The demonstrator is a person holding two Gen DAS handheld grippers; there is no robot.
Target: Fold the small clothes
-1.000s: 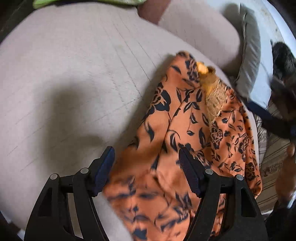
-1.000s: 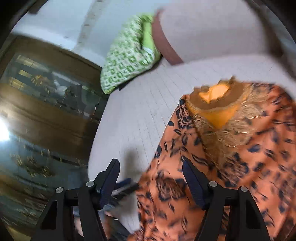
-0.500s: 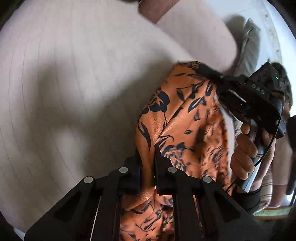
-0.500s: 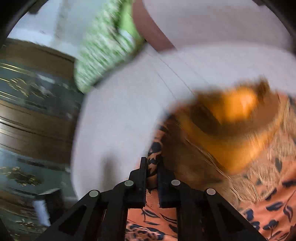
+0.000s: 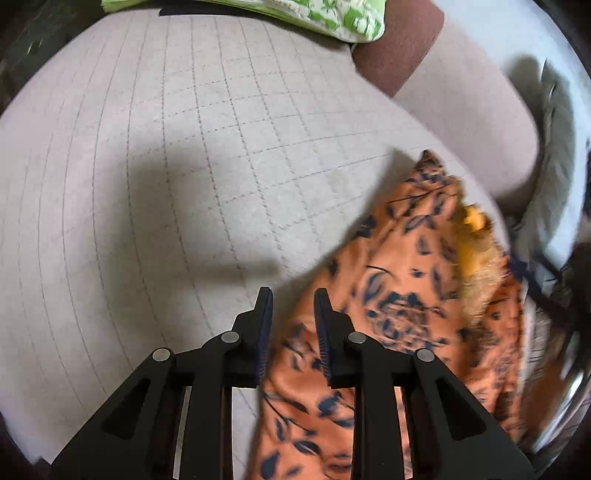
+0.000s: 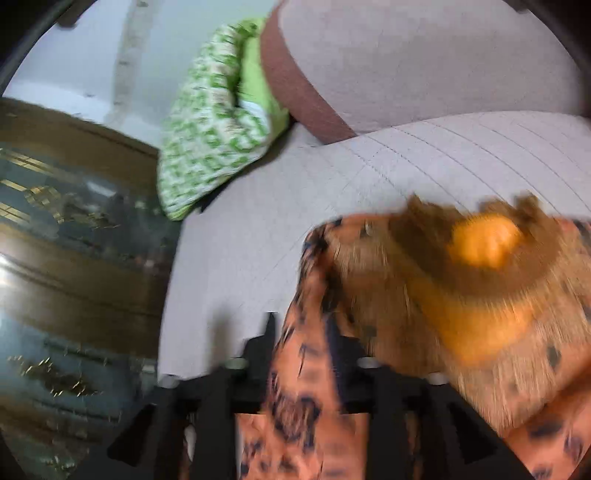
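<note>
An orange garment [image 5: 406,295] with a dark floral print and a yellow-brown lace neck lies on a grey quilted sofa seat [image 5: 166,166]. My left gripper [image 5: 291,310] stands partly open at the garment's left edge, with cloth between the jaws but a gap on both sides. In the blurred right wrist view the garment [image 6: 461,314] fills the lower right. My right gripper [image 6: 303,332] has a fold of the cloth between its jaws, which stand a little apart.
A green and white patterned cushion [image 6: 214,129] lies at the far end of the seat, also in the left wrist view [image 5: 314,14]. The sofa backrest [image 5: 461,92] rises behind. A dark wooden cabinet [image 6: 74,240] stands left of the sofa.
Both grippers closed on the garment's edge half a second ago. Now their jaws have parted somewhat, and the cloth lies folded over further right on the seat.
</note>
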